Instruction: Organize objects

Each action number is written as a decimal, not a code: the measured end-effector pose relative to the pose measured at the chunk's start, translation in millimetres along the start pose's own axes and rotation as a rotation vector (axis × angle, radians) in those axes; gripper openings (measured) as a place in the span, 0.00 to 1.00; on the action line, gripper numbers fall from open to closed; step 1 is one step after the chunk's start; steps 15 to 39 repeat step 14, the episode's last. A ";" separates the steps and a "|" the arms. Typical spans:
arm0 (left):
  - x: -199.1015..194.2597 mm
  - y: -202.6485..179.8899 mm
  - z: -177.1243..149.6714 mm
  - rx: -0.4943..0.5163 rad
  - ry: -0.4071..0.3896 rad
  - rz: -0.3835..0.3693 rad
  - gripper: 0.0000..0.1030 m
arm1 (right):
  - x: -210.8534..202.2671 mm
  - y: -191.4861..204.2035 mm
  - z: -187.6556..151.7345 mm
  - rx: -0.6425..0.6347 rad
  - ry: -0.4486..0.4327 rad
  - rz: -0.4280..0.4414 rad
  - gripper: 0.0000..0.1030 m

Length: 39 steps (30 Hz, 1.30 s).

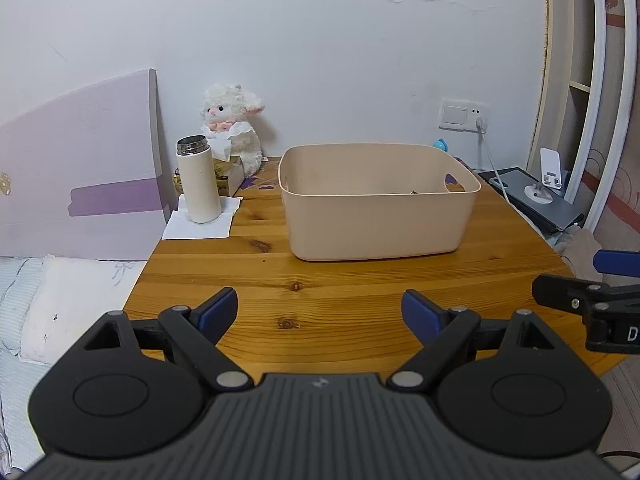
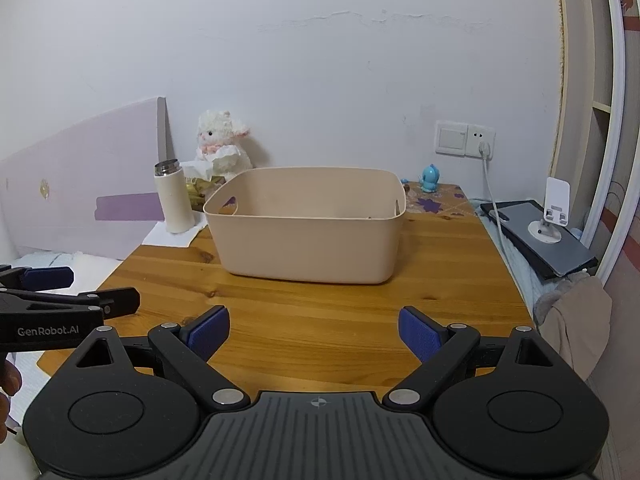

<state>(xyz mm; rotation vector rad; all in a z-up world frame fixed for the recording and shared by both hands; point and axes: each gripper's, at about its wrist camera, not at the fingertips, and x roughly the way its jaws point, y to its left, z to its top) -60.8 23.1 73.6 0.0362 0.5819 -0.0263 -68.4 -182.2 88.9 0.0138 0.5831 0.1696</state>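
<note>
Left gripper [image 1: 320, 312]: low centre of the left wrist view, blue-padded fingers [image 1: 218, 312] spread wide over bare wood, holding nothing; from the right wrist view it shows side-on at the left edge [image 2: 60, 292].
Right gripper [image 2: 314, 330]: bottom centre of the right wrist view, jaws wide apart and empty above the table's near edge; only part of it pokes in at the right edge of the left wrist view [image 1: 576, 296].
Bin [image 1: 378, 200]: a beige plastic tub with cut-out handles, standing upright in the middle of both views [image 2: 308, 224], well apart from both grippers. Something small and dark lies on its floor toward the right end; what it is cannot be made out.
Table [image 1: 340, 280]: knotty honey-coloured wood, filling the middle of each frame.
Flask [image 1: 198, 180]: a cream bottle with a steel mouth, upright on a white paper napkin [image 1: 200, 224], left of the bin.
Plush lamb [image 1: 234, 128]: white, against the wall, upper left of centre, behind a tissue box [image 1: 228, 168].
Blue figurine [image 2: 430, 178]: small, right of the bin at the table's far corner.
Tablet [image 2: 540, 236]: dark, flat, at the right of the frame, with a white phone stand [image 2: 554, 212] on it and a white cable running up to the wall socket [image 2: 482, 140].
</note>
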 end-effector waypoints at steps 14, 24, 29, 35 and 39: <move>5.7 -0.3 -1.8 -0.007 0.013 -0.008 0.87 | 2.6 -2.3 0.0 0.001 0.007 -0.003 0.90; 5.7 -0.3 -1.8 -0.007 0.013 -0.008 0.87 | 2.6 -2.3 0.0 0.001 0.007 -0.003 0.90; 5.7 -0.3 -1.8 -0.007 0.013 -0.008 0.87 | 2.6 -2.3 0.0 0.001 0.007 -0.003 0.90; 5.7 -0.3 -1.8 -0.007 0.013 -0.008 0.87 | 2.6 -2.3 0.0 0.001 0.007 -0.003 0.90; 5.7 -0.3 -1.8 -0.007 0.013 -0.008 0.87 | 2.6 -2.3 0.0 0.001 0.007 -0.003 0.90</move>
